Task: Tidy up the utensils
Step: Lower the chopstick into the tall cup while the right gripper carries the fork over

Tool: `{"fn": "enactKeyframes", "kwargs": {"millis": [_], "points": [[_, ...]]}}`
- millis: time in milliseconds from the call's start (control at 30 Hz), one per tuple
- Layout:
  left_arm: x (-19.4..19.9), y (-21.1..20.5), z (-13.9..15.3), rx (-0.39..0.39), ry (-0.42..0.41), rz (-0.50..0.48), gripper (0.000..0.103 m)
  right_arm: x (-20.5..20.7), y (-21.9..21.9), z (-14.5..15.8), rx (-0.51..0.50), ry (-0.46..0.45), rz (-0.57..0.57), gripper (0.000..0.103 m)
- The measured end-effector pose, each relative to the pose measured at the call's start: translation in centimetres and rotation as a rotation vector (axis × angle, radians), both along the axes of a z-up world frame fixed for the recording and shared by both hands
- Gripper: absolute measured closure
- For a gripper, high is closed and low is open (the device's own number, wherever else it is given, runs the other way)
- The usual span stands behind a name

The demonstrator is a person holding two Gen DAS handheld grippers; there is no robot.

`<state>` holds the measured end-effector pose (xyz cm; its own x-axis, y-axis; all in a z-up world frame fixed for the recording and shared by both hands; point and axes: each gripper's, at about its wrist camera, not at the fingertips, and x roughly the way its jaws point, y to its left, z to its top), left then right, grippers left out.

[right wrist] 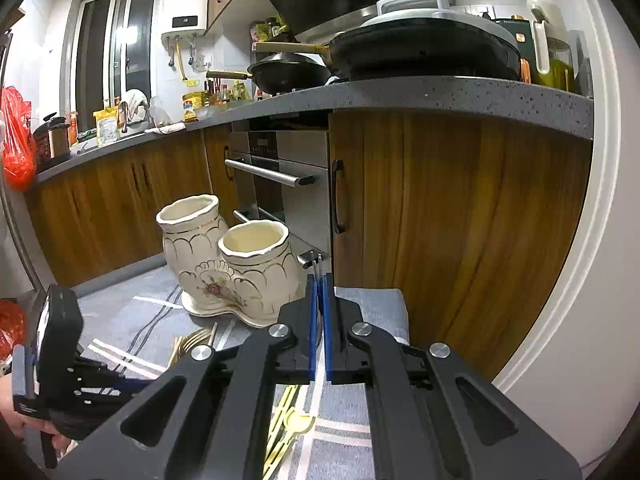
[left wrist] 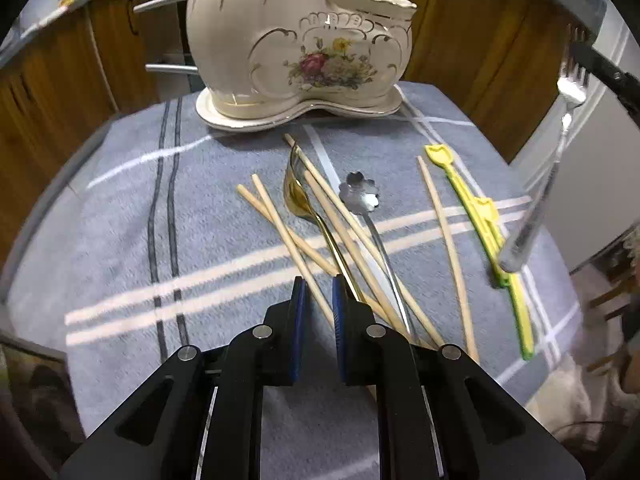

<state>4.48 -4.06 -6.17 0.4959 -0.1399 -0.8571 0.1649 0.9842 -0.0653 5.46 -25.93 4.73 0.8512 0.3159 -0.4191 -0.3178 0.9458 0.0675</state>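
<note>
The left gripper's blue-padded fingers stand slightly parted around a pale wooden chopstick, which runs between the pads; whether they actually press on it cannot be told. The right gripper's thin blue pads are clenched on a slim silver metal fork, whose tines poke out just past the fingertips in the right wrist view. In the left wrist view that fork hangs in the air at the right, tines up, its polished handle angled down above the cloth.

On the grey woven cloth with white and dark stripes lies a loose fan of utensils: more wooden chopsticks, round and matte; a glossy gold spoon lying across them; a steel spoon with a flower-shaped bowl; and a yellow plastic stick with small shovel-shaped ends, just right of a lone chopstick.

Behind them stands a cream glazed ceramic holder, scalloped in gold lines with a painted flower spray, on a matching shaped saucer. The right wrist view shows its two round, open mouths, one taller than the other. Brown wood-grain cabinets and a speckled grey countertop rise behind.
</note>
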Motion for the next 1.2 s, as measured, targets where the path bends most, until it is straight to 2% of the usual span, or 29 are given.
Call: {"fn": "enactKeyframes", "kwargs": {"millis": [133, 267, 333, 467, 567, 667, 733, 833, 900, 1000, 1133, 1200], "points": [[0.8, -0.2, -0.1, 0.033, -0.01, -0.01, 0.091, -0.2, 0.0, 0.2, 0.014, -0.01, 0.009, 0.101], [0.8, 0.7, -0.1, -0.005, -0.018, -0.001, 0.098, -0.4, 0.1, 0.7, 0.017, -0.038, 0.013, 0.101], [0.4, 1.6, 0.4, -0.05, -0.037, -0.004, 0.099, -0.4, 0.3, 0.9, 0.008, -0.05, 0.014, 0.101], [-0.4, 3.1, 2.3, -0.066, -0.097, -0.01, 0.099, 0.1, 0.2, 1.8, 0.005, -0.079, 0.007, 0.101], [-0.9, 4.3, 5.3, -0.106, -0.18, -0.025, 0.099, 1.0, 0.4, 3.2, 0.018, -0.108, 0.011, 0.101], [-0.7, 5.0, 9.3, -0.169, -0.313, -0.032, 0.099, 1.9, 1.0, 5.2, 0.021, -0.162, 0.009, 0.101], [-0.6, 5.4, 12.5, -0.212, -0.44, -0.045, 0.099, 2.7, 1.4, 6.7, 0.025, -0.202, 0.004, 0.101], [1.3, 5.0, 15.6, -0.243, -0.591, -0.042, 0.099, 4.0, 2.2, 8.9, 0.048, -0.266, -0.018, 0.101], [3.1, 5.0, 16.9, -0.265, -0.667, -0.032, 0.099, 4.7, 2.5, 9.9, 0.062, -0.304, -0.042, 0.101], [6.9, 4.8, 17.7, -0.298, -0.721, -0.003, 0.099, 6.0, 3.3, 10.7, 0.059, -0.346, -0.085, 0.101], [10.2, 4.8, 18.1, -0.312, -0.784, 0.025, 0.099, 8.1, 4.7, 10.2, 0.033, -0.368, -0.123, 0.101], [11.3, 4.5, 18.1, -0.285, -0.832, 0.046, 0.099, 9.2, 5.7, 9.3, 0.0, -0.366, -0.132, 0.101]]}}
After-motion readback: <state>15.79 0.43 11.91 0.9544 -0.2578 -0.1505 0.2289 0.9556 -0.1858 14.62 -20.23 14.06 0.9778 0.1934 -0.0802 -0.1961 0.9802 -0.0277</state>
